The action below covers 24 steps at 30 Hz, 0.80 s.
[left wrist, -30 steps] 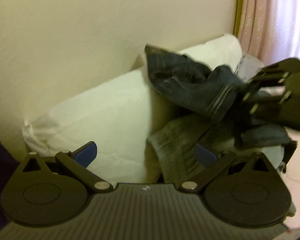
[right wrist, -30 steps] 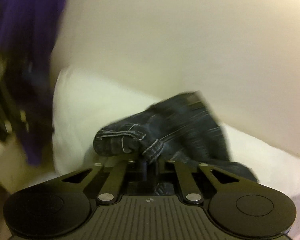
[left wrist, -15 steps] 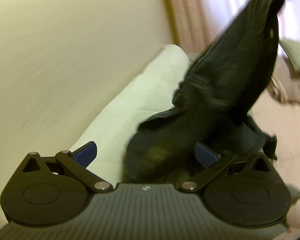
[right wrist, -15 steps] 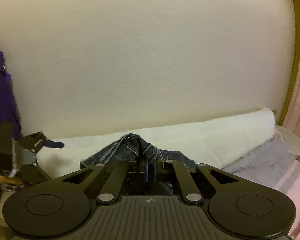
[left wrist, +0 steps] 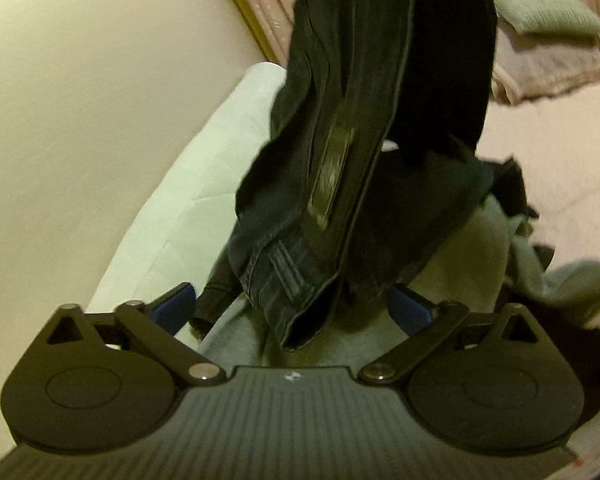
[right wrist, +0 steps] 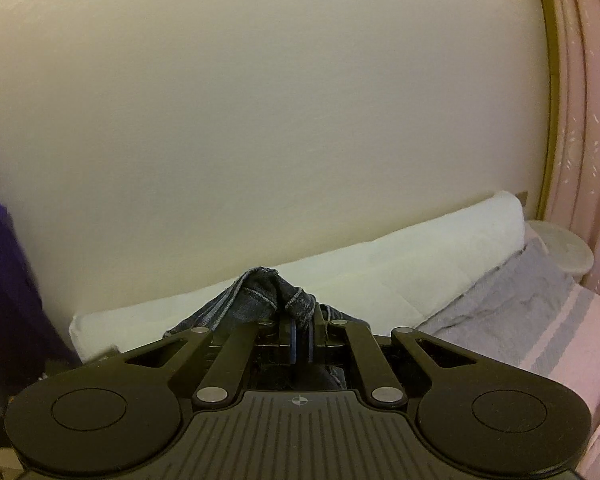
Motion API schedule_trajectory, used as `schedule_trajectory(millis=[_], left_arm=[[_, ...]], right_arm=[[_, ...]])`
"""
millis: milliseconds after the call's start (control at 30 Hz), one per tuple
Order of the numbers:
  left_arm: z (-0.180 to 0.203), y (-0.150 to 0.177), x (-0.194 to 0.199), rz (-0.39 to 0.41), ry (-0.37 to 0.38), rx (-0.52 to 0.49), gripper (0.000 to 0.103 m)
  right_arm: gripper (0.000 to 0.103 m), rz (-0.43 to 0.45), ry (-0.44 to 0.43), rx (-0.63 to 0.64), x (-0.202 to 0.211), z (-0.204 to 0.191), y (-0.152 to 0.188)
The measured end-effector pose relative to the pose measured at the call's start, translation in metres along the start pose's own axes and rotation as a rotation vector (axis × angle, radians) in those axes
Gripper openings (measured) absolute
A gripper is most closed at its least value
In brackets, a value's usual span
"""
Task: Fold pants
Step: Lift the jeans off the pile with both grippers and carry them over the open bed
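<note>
- Pants (left wrist: 364,128) are dark denim, hanging down in a long bunch from the top of the left wrist view, lower end dangling between the left claw's pads without touching either as far as I can see.
- Left claw (left wrist: 290,306) is spread wide, blue pads far apart, nothing gripped.
- Right claw (right wrist: 299,338) is pinched tight on a fold of the pants (right wrist: 274,298); the stitched hem edge pokes up just past the fingertips.
- Under the hanging pants there's a messy pile of clothes (left wrist: 480,240), grey and black, sitting on the bed (left wrist: 560,152).
- White pillow (left wrist: 204,184) runs along the cream wall (left wrist: 100,100); same pillow (right wrist: 420,264) shows in the right view behind the held denim.
- Grey striped sheet (right wrist: 520,300) beside the pillow on the right, pink curtain (right wrist: 588,120) at the far edge.
- Green cushion (left wrist: 540,8) on a beige blanket way back in the left view.
- Something purple (right wrist: 4,280) at the left edge of the right view, can't tell what it is.
</note>
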<state>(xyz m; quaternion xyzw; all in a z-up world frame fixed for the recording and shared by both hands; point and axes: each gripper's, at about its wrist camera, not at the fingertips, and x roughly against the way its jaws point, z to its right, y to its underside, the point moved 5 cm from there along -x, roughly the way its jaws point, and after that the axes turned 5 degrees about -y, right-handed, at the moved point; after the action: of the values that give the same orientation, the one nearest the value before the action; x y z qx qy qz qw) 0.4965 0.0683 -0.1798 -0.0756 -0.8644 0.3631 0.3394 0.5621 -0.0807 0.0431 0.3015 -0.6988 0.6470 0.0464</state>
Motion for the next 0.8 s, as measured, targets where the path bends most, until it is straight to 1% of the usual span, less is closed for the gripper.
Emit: schedule_trajectory(millis=[67, 100, 167, 200, 233, 267, 300, 333, 367, 400, 433, 467, 533, 633, 700, 800], left_arm=[[0.011, 0.008, -0.002, -0.003, 0.003, -0.045, 0.089], [0.015, 0.01, -0.007, 0.001, -0.003, -0.065, 0.087], [0.02, 0.011, -0.015, 0.012, -0.014, -0.108, 0.072], [0.021, 0.01, -0.017, 0.015, -0.02, -0.128, 0.069], [0.021, 0.01, -0.017, 0.025, -0.024, -0.139, 0.064], [0.02, 0.01, -0.017, 0.037, -0.022, -0.142, 0.055], [0.018, 0.009, -0.018, 0.043, -0.027, -0.15, 0.048], [0.015, 0.008, -0.017, 0.046, -0.033, -0.164, 0.035], [0.012, 0.007, -0.014, 0.049, -0.033, -0.175, 0.027], [0.008, 0.005, -0.012, 0.053, -0.024, -0.175, 0.023], [0.003, 0.002, -0.01, 0.055, -0.013, -0.169, 0.016], [-0.002, -0.002, -0.007, 0.057, -0.007, -0.168, 0.012], [-0.014, -0.014, 0.001, 0.066, 0.005, -0.159, 0.007], [-0.039, -0.045, 0.017, 0.1, 0.007, -0.13, 0.006], [-0.053, -0.074, 0.029, 0.135, -0.011, -0.143, 0.006], [-0.068, -0.129, 0.051, 0.21, -0.019, -0.157, 0.005]], right_arm=[[0.001, 0.0, 0.004, -0.002, 0.004, -0.001, -0.005], [0.001, 0.0, 0.007, 0.002, 0.002, -0.002, -0.007], [0.001, 0.001, 0.014, 0.005, -0.003, 0.0, -0.01], [0.001, 0.0, 0.019, 0.008, -0.004, -0.004, -0.009], [0.002, 0.002, 0.023, 0.011, 0.001, -0.007, -0.009], [0.002, 0.004, 0.026, 0.01, 0.003, -0.008, -0.008], [0.002, 0.006, 0.029, 0.01, 0.004, -0.009, -0.008], [0.001, 0.006, 0.034, 0.011, 0.002, -0.01, -0.006], [0.001, 0.008, 0.036, 0.005, 0.005, -0.009, -0.005], [0.001, 0.012, 0.039, 0.001, 0.008, -0.009, -0.005], [0.001, 0.016, 0.043, -0.002, 0.012, -0.008, -0.005], [0.001, 0.021, 0.047, -0.005, 0.016, -0.008, -0.005], [0.001, 0.038, 0.057, -0.017, 0.028, -0.007, -0.006], [0.001, 0.081, 0.081, -0.046, 0.057, 0.0, -0.009], [0.001, 0.12, 0.106, -0.083, 0.085, 0.006, -0.008], [0.001, 0.18, 0.149, -0.154, 0.145, 0.014, 0.001]])
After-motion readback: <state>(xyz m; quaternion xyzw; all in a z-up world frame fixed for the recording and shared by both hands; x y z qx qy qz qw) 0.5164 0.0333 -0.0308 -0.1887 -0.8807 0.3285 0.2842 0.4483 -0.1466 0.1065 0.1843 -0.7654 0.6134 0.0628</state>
